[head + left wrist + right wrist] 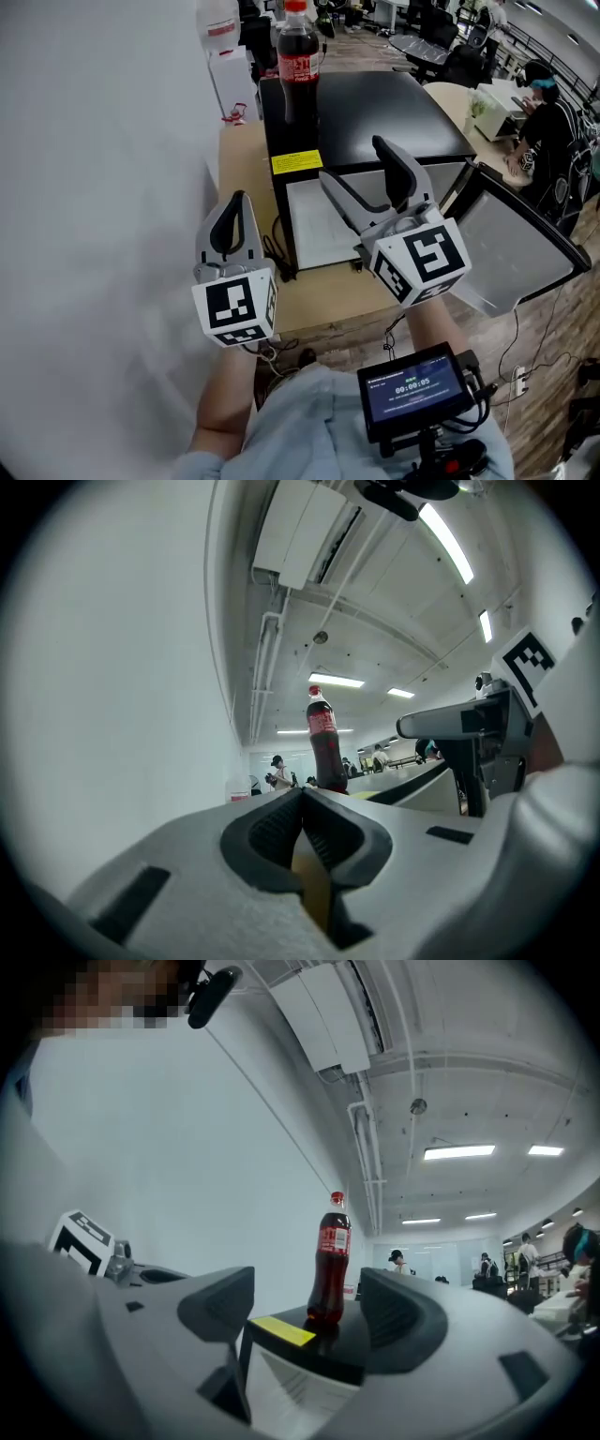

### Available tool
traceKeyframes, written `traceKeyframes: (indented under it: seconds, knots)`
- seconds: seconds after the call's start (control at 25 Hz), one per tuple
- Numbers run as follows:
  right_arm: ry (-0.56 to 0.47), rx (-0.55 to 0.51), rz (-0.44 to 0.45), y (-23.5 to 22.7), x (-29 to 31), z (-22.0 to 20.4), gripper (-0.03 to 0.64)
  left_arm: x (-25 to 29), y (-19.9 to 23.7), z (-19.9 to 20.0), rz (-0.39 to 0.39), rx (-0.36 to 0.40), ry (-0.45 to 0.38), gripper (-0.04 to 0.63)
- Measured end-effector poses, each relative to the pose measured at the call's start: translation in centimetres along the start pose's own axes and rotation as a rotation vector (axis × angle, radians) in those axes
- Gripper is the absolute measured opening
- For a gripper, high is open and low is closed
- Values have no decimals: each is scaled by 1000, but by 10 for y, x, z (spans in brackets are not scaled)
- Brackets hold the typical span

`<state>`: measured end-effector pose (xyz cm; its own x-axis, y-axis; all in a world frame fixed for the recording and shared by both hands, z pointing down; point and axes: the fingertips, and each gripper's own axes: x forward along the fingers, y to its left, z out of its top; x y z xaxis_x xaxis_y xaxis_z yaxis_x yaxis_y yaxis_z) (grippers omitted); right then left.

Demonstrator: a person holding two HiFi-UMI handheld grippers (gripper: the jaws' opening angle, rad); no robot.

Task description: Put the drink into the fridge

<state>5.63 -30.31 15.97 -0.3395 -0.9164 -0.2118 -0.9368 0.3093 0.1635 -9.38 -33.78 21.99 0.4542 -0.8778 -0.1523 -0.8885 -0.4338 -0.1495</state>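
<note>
Drink (pixel 298 56) is standing atop the fridge (pixel 375 112) at top centre, door (pixel 516 248) hanging open, nothing grabbed yet: right gripper (pixel 354 161) fingers gaping wide & empty, left gripper (pixel 234 211) fingers closed on nothing.

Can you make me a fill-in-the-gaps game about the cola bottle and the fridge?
1. The cola bottle stands on ___ of the fridge.
2. The fridge door is ___.
3. The left gripper is shut, but the right gripper is ___.
4. The bottle's cap is coloured ___.

Missing words: top; open; open; red.
</note>
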Motion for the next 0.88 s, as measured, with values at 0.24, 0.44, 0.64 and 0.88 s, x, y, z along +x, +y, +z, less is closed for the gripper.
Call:
traceKeyframes:
  seconds: [0.24,0.44,0.64,0.88]
  knots:
    - [21,28,-6,-11,39,-3,356,24,19,3,-4,22,-11,9]
    - [33,37,-7,-19,62,-1,357,38,29,-1,-7,21,-6,9]
    - [34,54,3,-23,82,7,370,50,36,-1,-16,13,-12,9]
    - [19,107,21,-31,107,16,383,62,43,1,-28,11,-27,9]
